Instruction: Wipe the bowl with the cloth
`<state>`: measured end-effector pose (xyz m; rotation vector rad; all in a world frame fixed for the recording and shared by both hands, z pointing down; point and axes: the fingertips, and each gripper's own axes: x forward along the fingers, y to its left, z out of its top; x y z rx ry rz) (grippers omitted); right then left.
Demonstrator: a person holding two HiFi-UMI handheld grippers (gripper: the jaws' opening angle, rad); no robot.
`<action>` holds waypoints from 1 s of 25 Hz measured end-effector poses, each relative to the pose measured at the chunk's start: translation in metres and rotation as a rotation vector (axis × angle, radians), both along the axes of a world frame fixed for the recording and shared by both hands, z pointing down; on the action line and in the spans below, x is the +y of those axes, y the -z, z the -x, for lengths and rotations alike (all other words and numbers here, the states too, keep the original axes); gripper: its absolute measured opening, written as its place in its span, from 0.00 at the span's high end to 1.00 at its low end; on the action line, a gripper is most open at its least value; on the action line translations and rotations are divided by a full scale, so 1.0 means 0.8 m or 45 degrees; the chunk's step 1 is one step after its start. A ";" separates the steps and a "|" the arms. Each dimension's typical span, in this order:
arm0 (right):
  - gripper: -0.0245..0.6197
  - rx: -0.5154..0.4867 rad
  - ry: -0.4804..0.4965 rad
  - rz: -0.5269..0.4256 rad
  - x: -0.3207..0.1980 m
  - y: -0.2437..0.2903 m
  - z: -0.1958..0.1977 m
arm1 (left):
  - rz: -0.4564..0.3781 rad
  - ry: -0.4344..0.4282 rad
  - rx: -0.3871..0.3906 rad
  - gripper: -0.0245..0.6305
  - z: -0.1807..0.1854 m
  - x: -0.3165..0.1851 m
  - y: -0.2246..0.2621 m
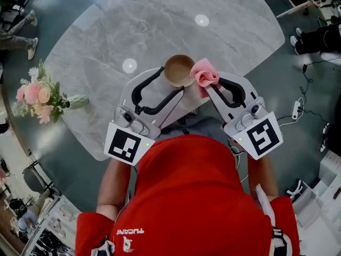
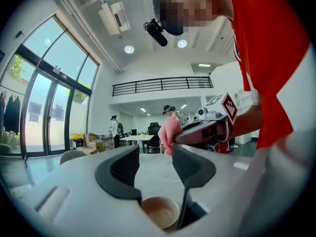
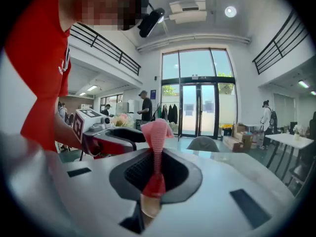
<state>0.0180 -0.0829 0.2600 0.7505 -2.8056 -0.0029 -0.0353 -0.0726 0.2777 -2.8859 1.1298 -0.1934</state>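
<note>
A small tan bowl (image 1: 178, 69) stands on the marble table (image 1: 160, 25) close to its near edge. My left gripper (image 1: 172, 80) reaches over it, one jaw at its left rim and the other at its near rim, touching both sides. In the left gripper view the bowl (image 2: 159, 212) fills the gap low between the jaws of the left gripper (image 2: 154, 169). My right gripper (image 1: 206, 86) is shut on a pink cloth (image 1: 204, 74), which bunches up just right of the bowl. The right gripper view shows the cloth (image 3: 157, 132) pinched upright between the right gripper's (image 3: 157, 174) black pads.
A vase of pink and white flowers (image 1: 40, 95) lies near the table's left edge. A power strip and cable (image 1: 295, 111) are on the floor at the right. My red-shirted torso presses close to the table's near edge. Several people stand far off in the hall.
</note>
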 end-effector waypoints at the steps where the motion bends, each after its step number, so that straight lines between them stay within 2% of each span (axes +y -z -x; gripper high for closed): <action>1: 0.93 -0.026 0.008 -0.010 0.004 0.002 0.000 | -0.009 0.013 0.005 0.65 0.001 0.001 0.004; 5: 0.93 -0.121 0.042 -0.046 0.015 0.014 -0.001 | -0.055 0.059 0.019 0.75 0.001 0.004 0.020; 13: 0.93 -0.241 0.117 -0.114 0.033 0.040 -0.011 | -0.071 0.130 0.051 0.93 -0.004 0.010 0.035; 21: 0.93 -0.282 0.159 -0.088 0.042 0.031 -0.016 | -0.088 0.184 0.052 0.95 -0.006 0.014 0.034; 25: 0.93 -0.314 0.159 -0.053 0.044 0.026 -0.022 | -0.089 0.178 0.072 0.95 -0.015 0.020 0.037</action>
